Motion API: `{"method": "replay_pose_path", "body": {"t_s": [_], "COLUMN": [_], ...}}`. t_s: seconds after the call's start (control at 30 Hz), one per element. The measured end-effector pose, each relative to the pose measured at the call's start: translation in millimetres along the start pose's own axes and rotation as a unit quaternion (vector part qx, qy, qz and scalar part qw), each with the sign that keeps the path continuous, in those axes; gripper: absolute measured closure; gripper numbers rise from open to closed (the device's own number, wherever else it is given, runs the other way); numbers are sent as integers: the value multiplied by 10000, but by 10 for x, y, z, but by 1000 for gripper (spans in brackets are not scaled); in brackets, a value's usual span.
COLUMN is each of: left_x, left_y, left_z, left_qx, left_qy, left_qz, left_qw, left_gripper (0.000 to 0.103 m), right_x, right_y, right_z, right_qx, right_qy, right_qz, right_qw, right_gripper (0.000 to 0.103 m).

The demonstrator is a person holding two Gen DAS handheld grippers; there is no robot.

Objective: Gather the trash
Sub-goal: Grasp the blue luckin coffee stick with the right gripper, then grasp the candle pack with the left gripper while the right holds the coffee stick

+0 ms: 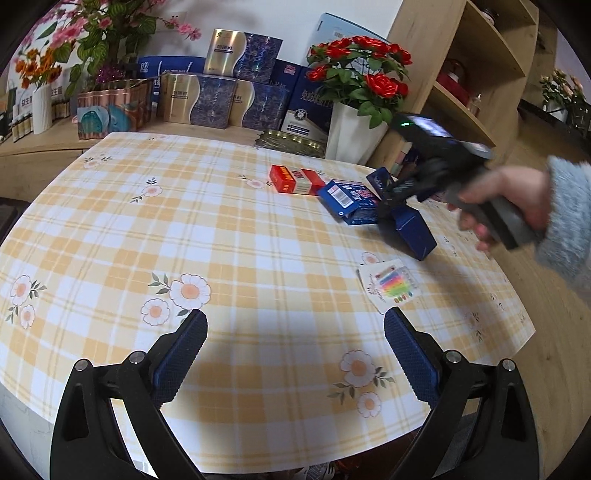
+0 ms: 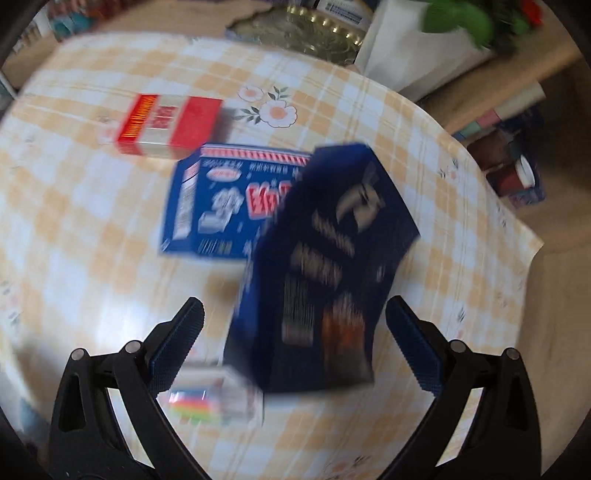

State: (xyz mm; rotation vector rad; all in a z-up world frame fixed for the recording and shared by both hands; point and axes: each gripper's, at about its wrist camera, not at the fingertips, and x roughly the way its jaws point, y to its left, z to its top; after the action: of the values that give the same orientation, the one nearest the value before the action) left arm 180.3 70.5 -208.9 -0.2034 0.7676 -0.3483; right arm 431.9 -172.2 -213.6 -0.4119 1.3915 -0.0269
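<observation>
1. A table [image 1: 258, 236] wears a cloth of yellow and white checks printed with small daisies.
2. A white pot of red roses [image 1: 360, 74] stands at the table's far right corner.
3. Gold and blue gift boxes [image 1: 221, 96] are stacked in rows on the wooden counter behind the table.
4. A white ribbed vase [image 1: 41, 109] with orange flowers stands at the counter's left end, beside a row of small bottles.
5. A wooden shelf unit [image 1: 476, 70] rises at the right, with red items on its middle shelf.
6. A gold-edged tray [image 2: 303, 33] lies at the table's far edge.
</observation>
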Motion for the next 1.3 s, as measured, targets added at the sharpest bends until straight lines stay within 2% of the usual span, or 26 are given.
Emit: {"method": "replay_pose_path", "body": {"t_s": [0.17, 0.2, 0.23, 0.33, 0.47, 0.5, 0.57, 0.67, 0.8, 0.93, 1.2, 1.3], "left_x": [47, 66, 90, 144, 194, 203, 213, 253, 380, 577, 963, 1084], "left_y": [125, 142, 158, 174, 122, 90, 23, -140, -346, -525, -1055, -1303], "left_z": [-24, -23, -23, -13, 0, 6, 17, 32, 68, 139, 240, 266], "left_qx": [-44, -47, -49, -70, -38, -7, 87, 393, 680, 712, 967, 1418], "left_qy": [64, 79, 96, 142, 179, 190, 192, 189, 331, 669, 1161, 1145], "left_qz": [30, 44, 58, 30, -44, -65, -100, -108, -294, -387, -707, -765], "left_qw": [10000, 9999, 9999, 9999, 9998, 9998, 9997, 9990, 9967, 9945, 9860, 9803], "left_gripper": [9, 9, 9, 9, 9, 9, 9, 9, 9, 9, 9, 12], "right_x": [282, 324, 351, 388, 338, 250, 122, -81, -226, -256, -191, -176], "right_y": [90, 98, 99, 58, -114, -188, -276, -508, -821, -1144, -1370, -1418], "right_z": [195, 214, 225, 201, 136, 92, 20, -174, -489, -860, -1451, -1652], "right_qx": [-33, -37, -30, -9, 35, 68, 24, 125, 285, 697, 1017, 1147], "right_qy": [521, 581, 596, 561, 388, 243, 41, -257, -559, -867, -1400, -1610], "right_qz": [-247, -212, -151, -110, 83, 186, 348, 677, 1157, 1617, 1907, 2105], "right_qw": [9983, 9981, 9981, 9984, 9992, 9995, 9994, 9973, 9913, 9805, 9663, 9574], "right_gripper": [8, 9, 18, 22, 41, 45, 59, 72, 76, 78, 78, 79]}}
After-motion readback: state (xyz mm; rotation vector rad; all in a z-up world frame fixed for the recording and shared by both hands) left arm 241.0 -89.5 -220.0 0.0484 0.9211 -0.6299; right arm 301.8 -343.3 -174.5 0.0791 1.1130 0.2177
